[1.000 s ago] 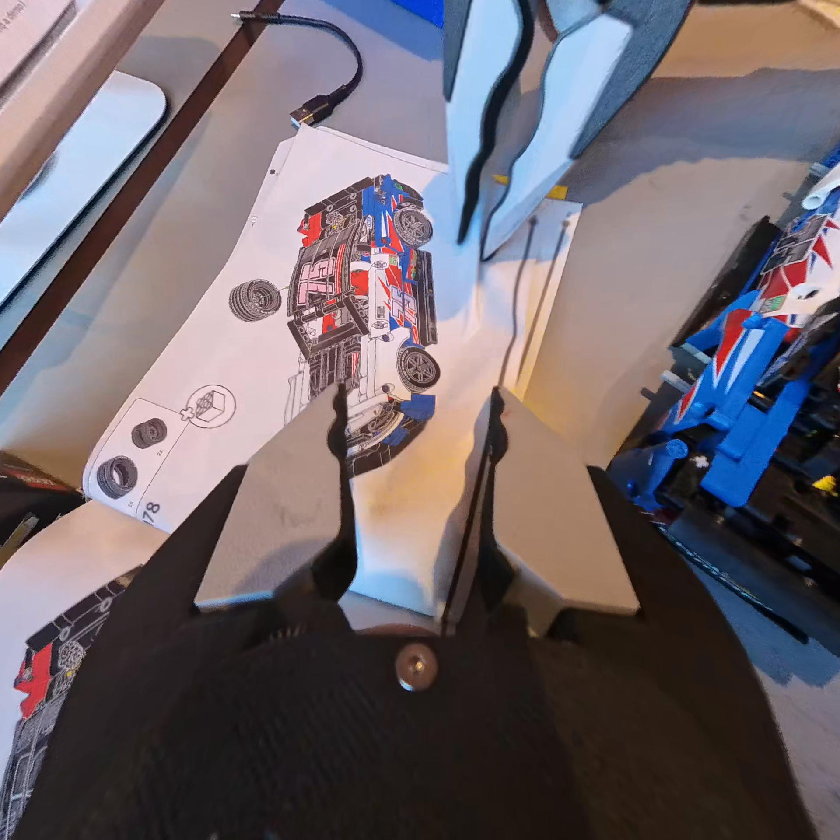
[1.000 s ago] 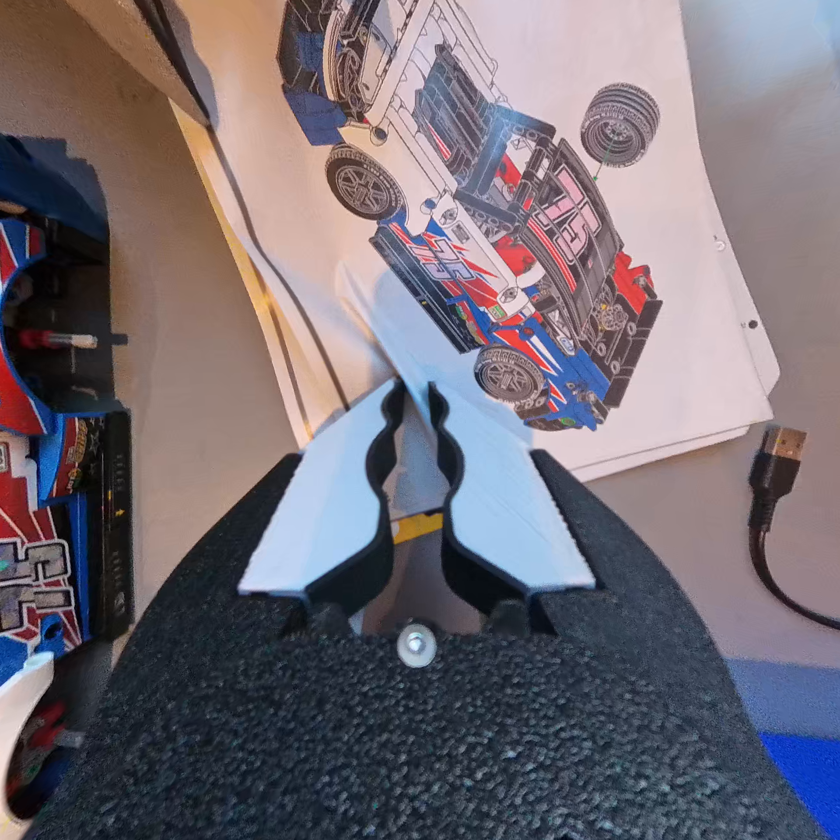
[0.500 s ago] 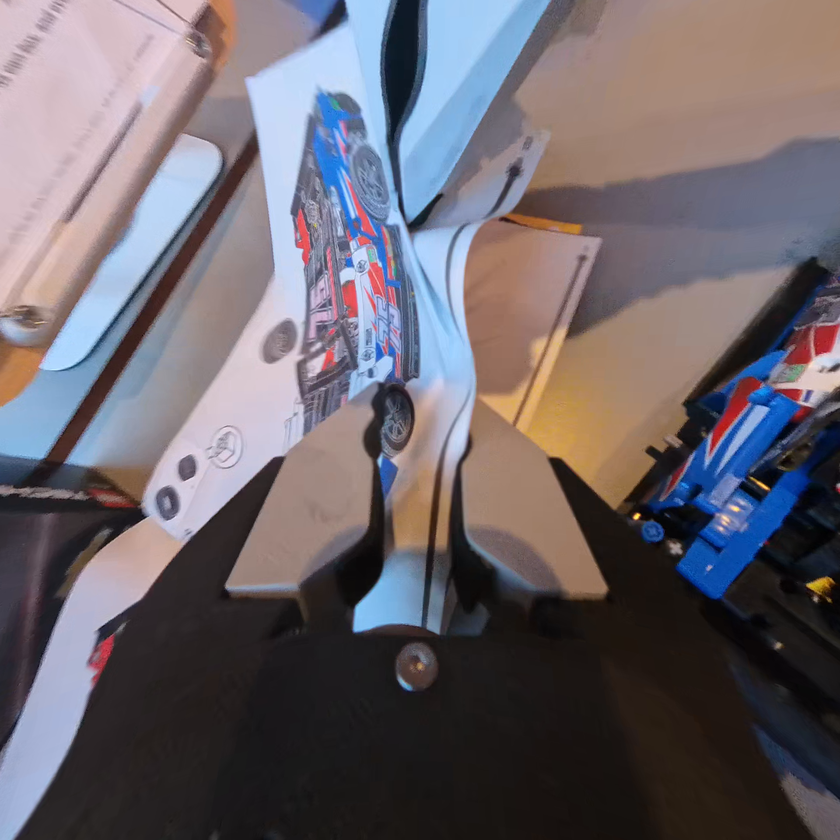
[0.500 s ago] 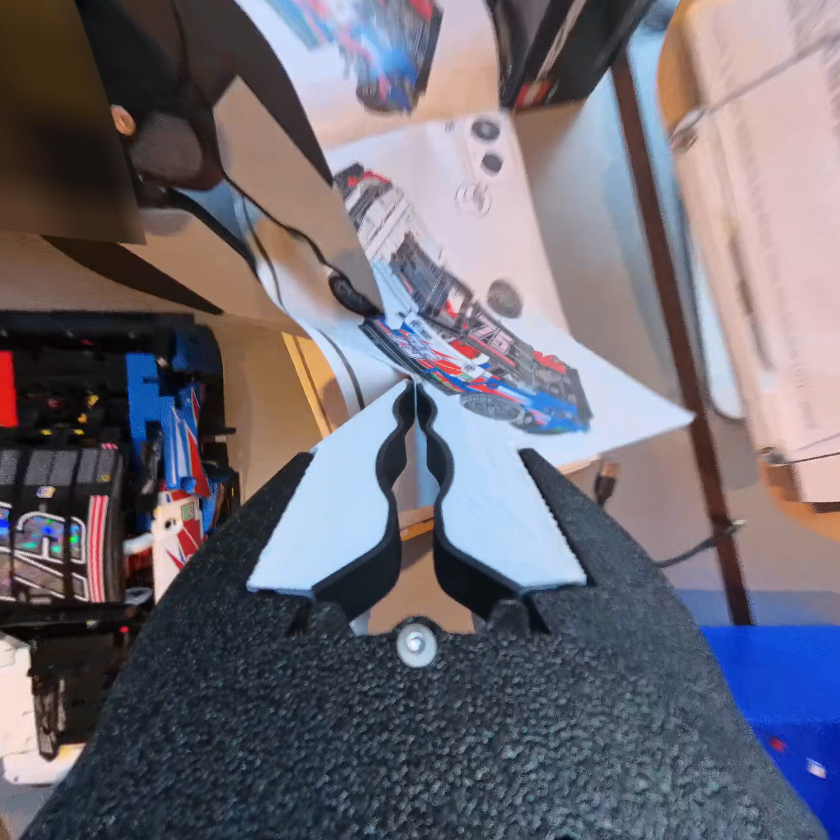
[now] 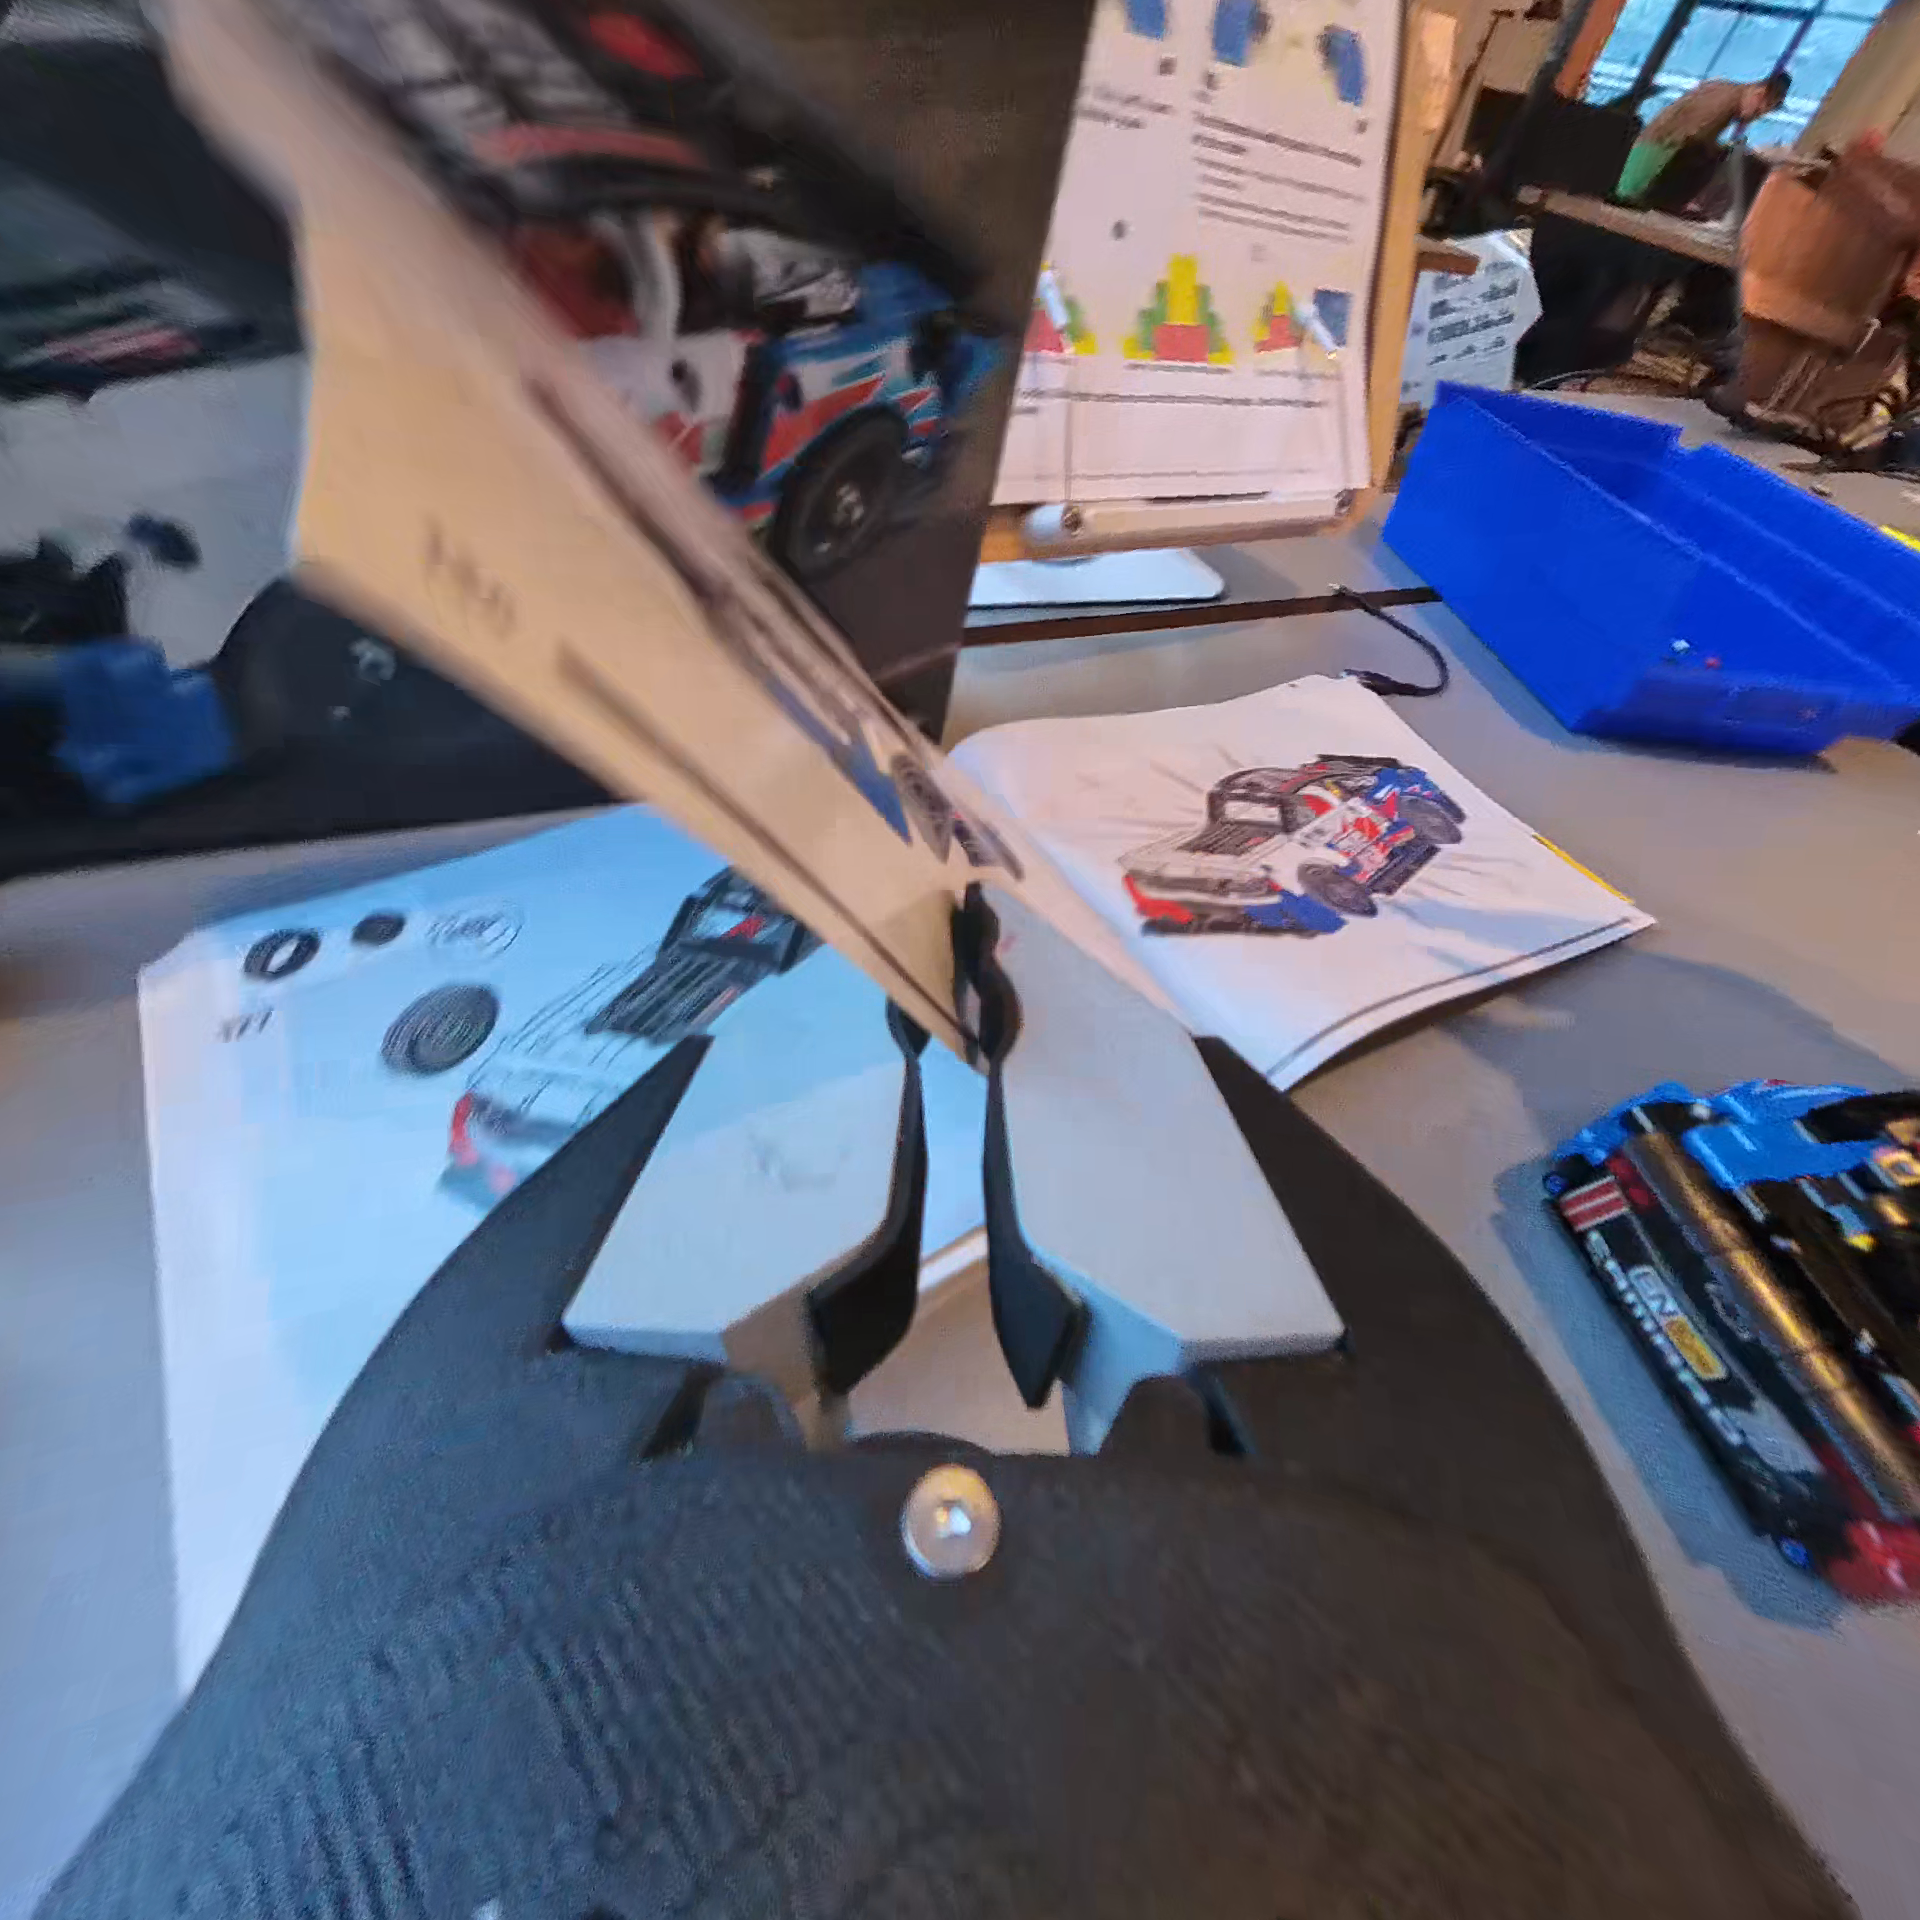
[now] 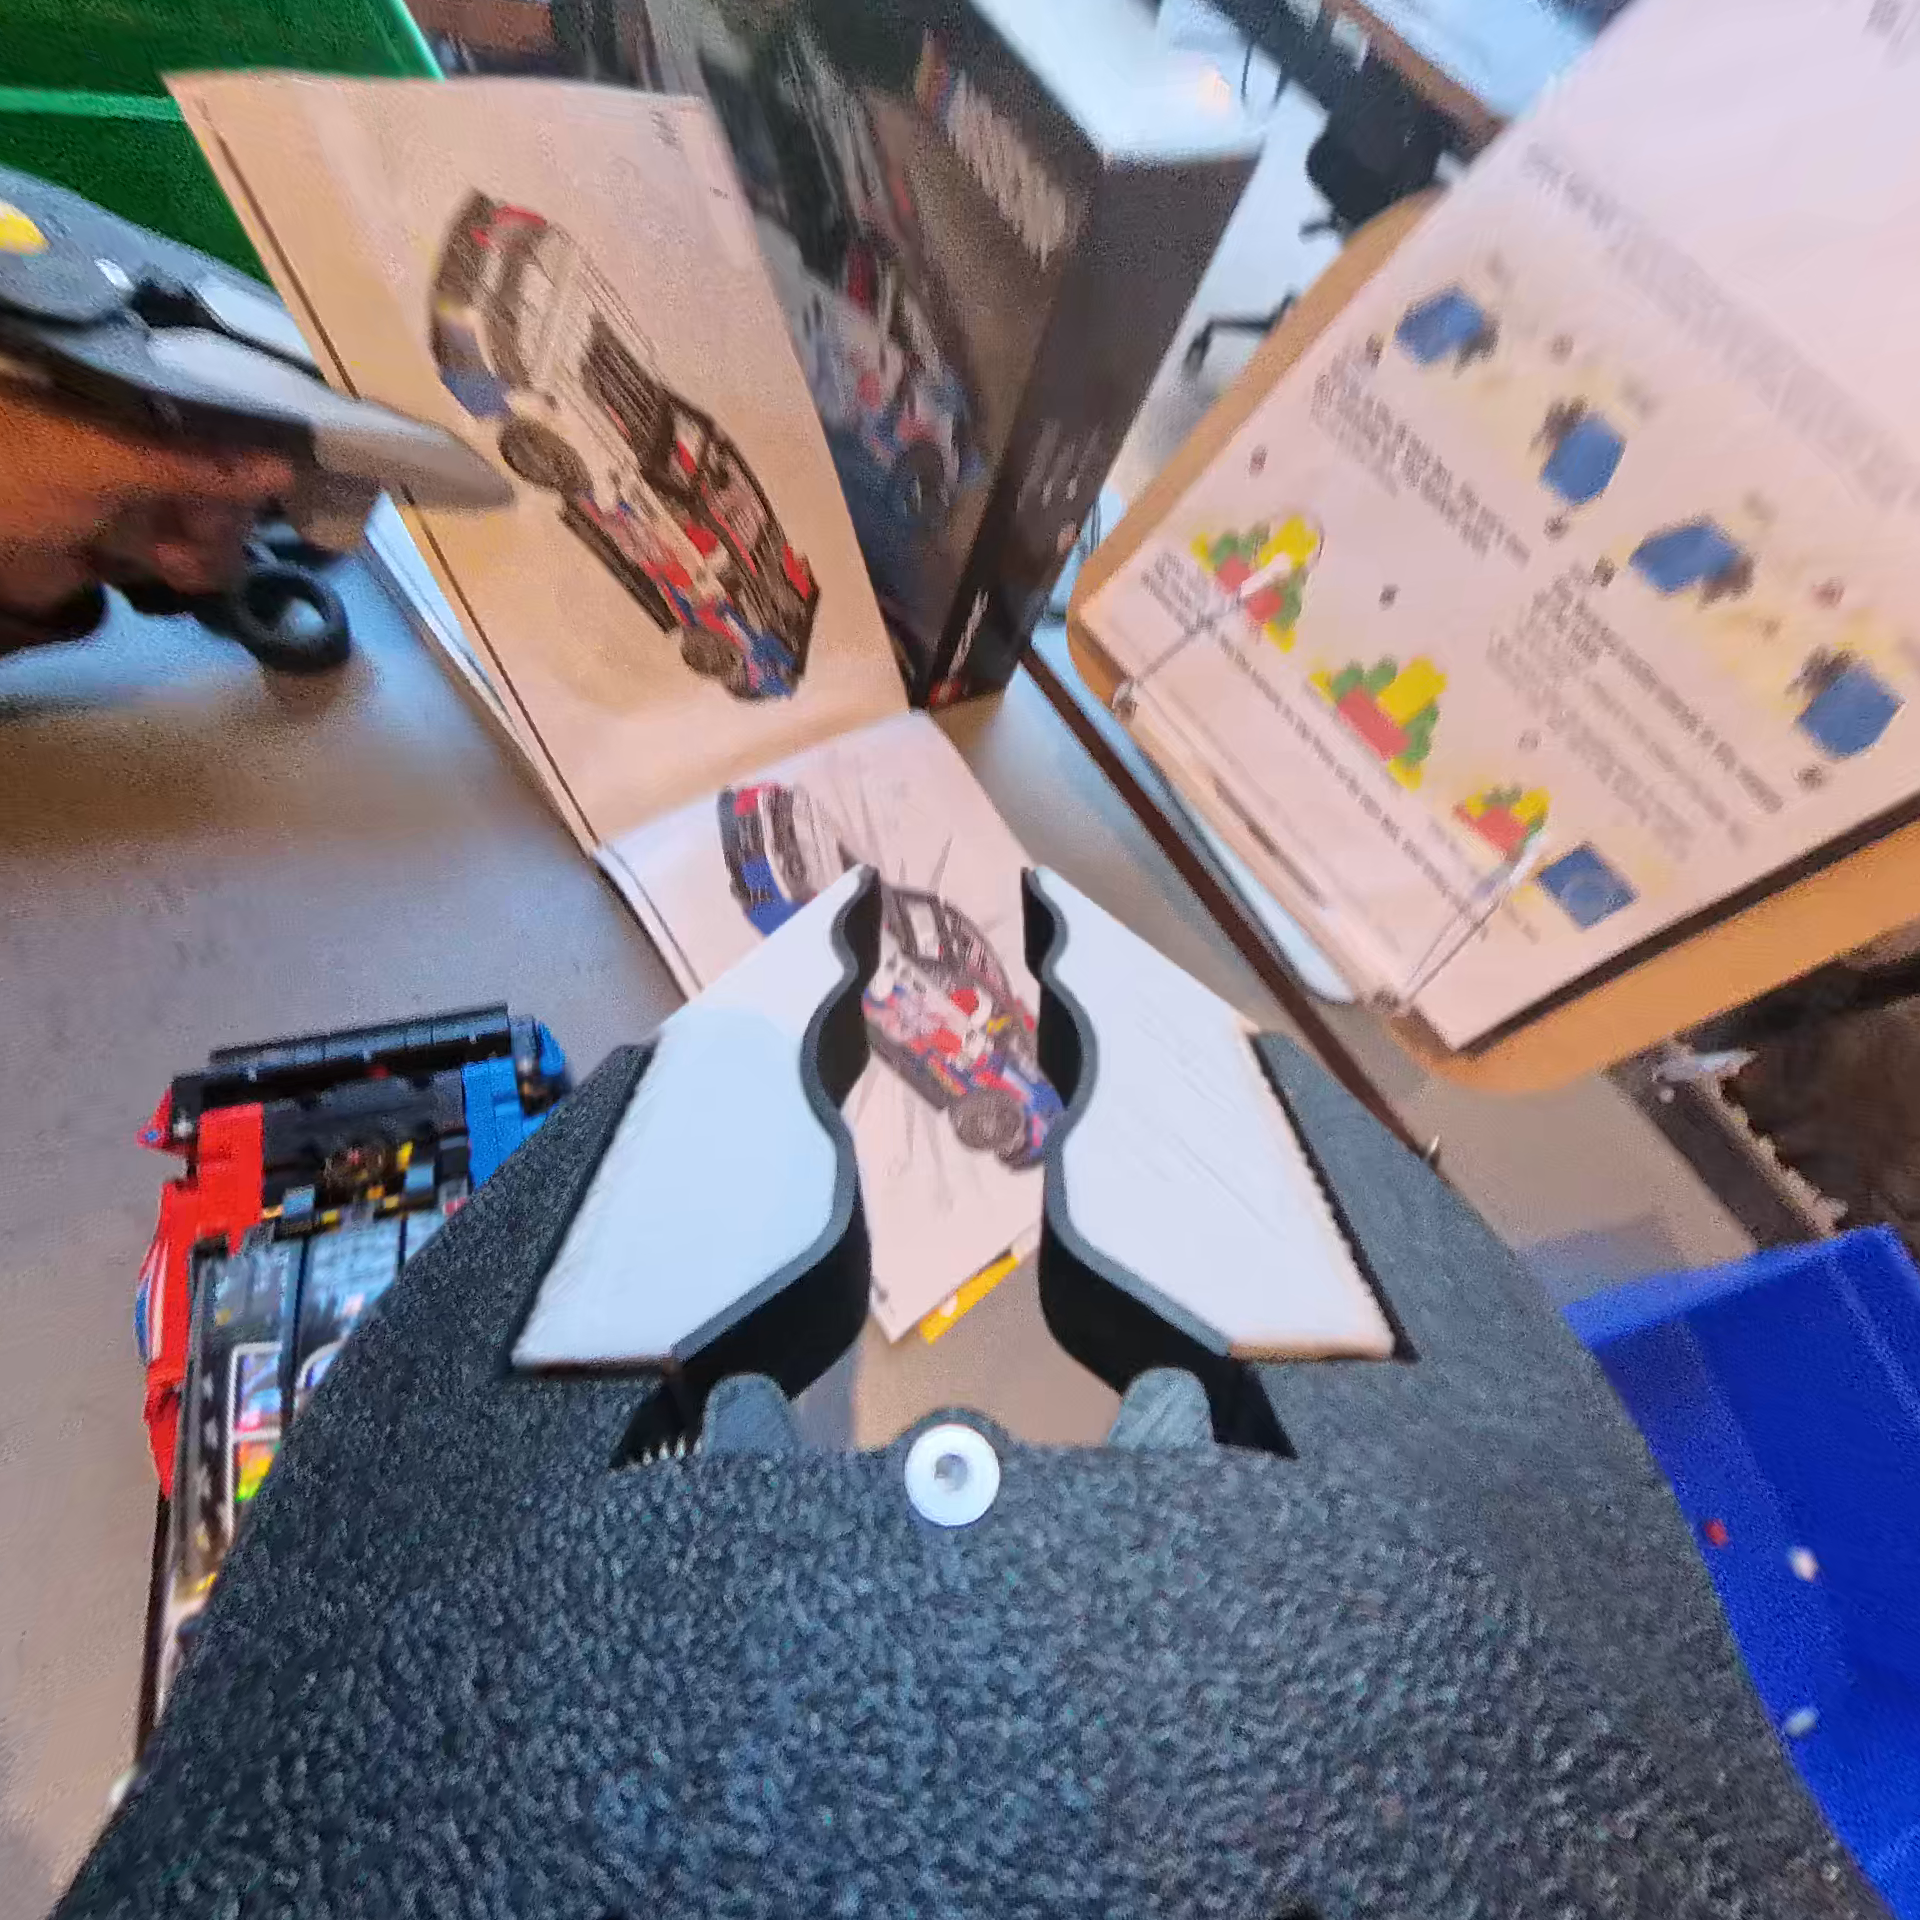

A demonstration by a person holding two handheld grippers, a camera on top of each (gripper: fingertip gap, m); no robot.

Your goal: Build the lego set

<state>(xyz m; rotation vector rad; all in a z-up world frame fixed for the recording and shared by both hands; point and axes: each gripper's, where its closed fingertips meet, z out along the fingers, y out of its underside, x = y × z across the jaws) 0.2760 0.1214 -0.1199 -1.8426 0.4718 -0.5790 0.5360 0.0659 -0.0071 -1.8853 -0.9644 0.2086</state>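
L gripper (image 5: 961, 987): fingers pinched tight on a lifted paper page (image 5: 582, 540) of the white stapled instruction booklet (image 5: 1340, 883), which lies open on the grey desk (image 5: 1704, 966). The page rises up and leftward from the fingertips; its hinge is the booklet's spine, just ahead of L. R gripper (image 6: 951, 935): fingers apart, holding nothing, hovering over the booklet's flat page. Blue, black and red brick-built car (image 6: 312, 1174) sits on the desk between the two, just left of R, so R looks the nearer for it.

Blue, red and black lego car (image 6: 312, 1195); blue bin (image 5: 1662, 603)
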